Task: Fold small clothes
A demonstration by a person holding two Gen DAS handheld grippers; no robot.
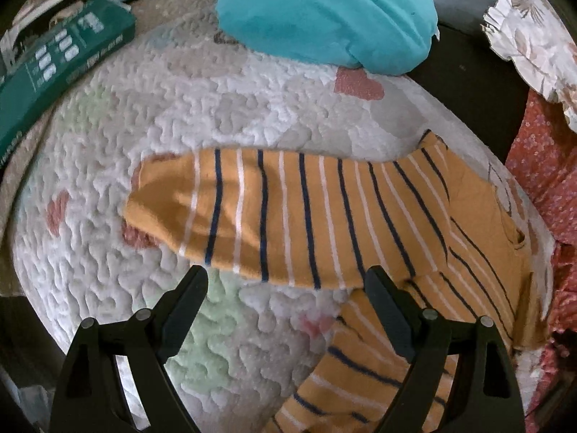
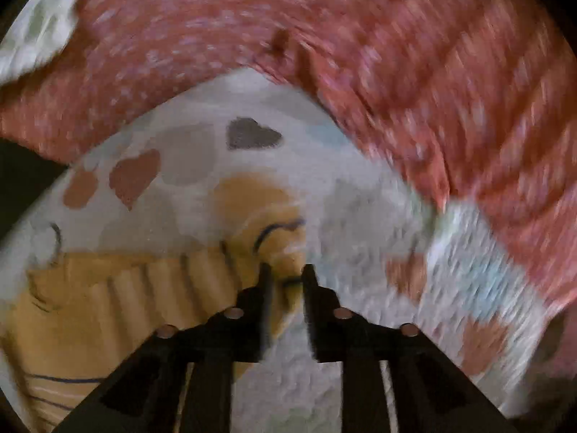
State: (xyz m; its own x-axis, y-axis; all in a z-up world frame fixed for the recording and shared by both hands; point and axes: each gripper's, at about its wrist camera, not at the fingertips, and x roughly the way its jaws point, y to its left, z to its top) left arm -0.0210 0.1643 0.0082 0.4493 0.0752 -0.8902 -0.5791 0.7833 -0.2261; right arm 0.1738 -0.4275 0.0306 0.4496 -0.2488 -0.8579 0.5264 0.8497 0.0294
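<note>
Striped orange shirt (image 1: 324,216) lies on the quilt (image 1: 144,126) just ahead of my left gripper (image 1: 286,278), fingers spread wide. My right gripper (image 2: 286,274) pinches its edge (image 2: 288,285), blurred; teal cushion (image 1: 324,14) beyond.

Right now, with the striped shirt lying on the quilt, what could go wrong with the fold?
1. The right gripper looks nearly closed at a bit of the orange striped shirt. That view is blurred, so the grip may be thin and could slip.
2. The left gripper is open at the sleeve's near edge; closing low might pinch the quilt too.
3. The red floral cloth lies close and might get dragged along.
</note>
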